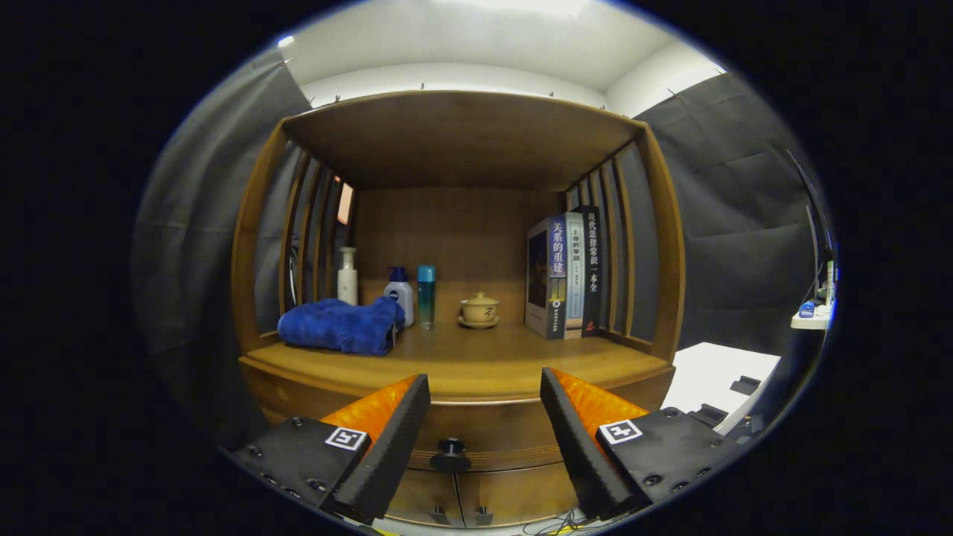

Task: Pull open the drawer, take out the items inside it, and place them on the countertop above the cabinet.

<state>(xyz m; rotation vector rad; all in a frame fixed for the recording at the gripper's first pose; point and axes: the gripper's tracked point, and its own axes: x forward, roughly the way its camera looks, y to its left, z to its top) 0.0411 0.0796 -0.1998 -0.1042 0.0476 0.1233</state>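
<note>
A wooden cabinet stands ahead of me with a closed drawer (484,432) under its countertop (476,361). A small dark round knob (450,449) sits in the middle of the drawer front, between my two fingers and a little beyond them. My gripper (484,402) is open, with nothing between the fingers, which are apart from the knob. What lies inside the drawer is hidden.
On the countertop lie a folded blue towel (341,325) at the left, three bottles (402,292) behind it, a lidded tea bowl (479,308) in the middle and upright books (563,275) at the right. Two lower doors (461,495) are below the drawer. A white surface (715,372) is at the right.
</note>
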